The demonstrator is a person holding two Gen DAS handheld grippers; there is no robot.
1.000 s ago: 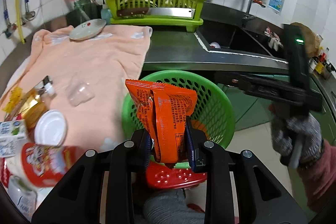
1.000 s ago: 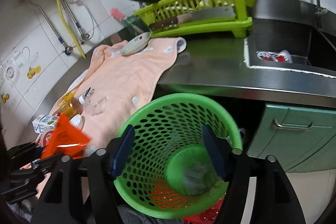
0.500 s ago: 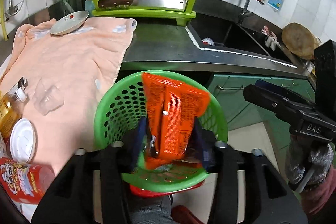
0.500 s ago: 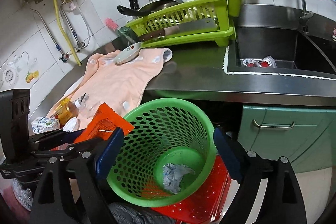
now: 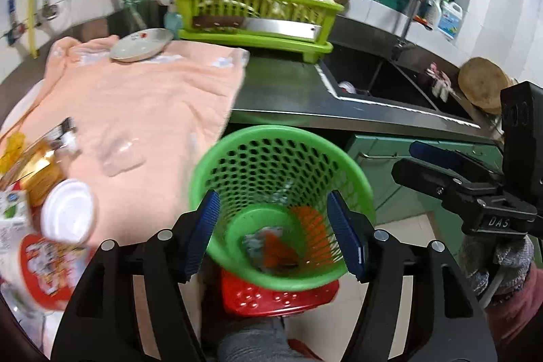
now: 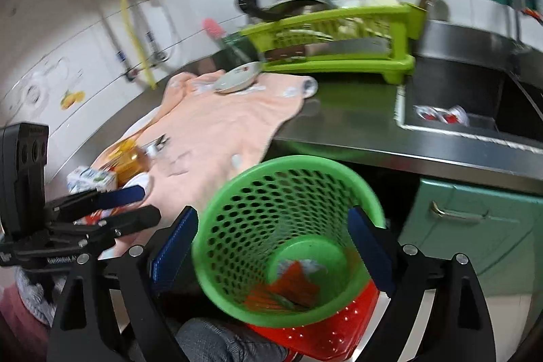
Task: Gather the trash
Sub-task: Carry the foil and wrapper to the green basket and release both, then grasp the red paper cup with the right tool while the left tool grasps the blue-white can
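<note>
Orange wrapper (image 5: 276, 246) lying in green basket (image 5: 237, 138) (beside bench (image 5: 288, 97)), left hand-held gripper (image 5: 275, 236) opening, empty, right hand-held gripper (image 6: 271, 246) opening, empty

Both wrist cameras look steeply down, close over the shared green basket (image 5: 281, 158) (image 6: 288, 189), somewhat blurred
</note>
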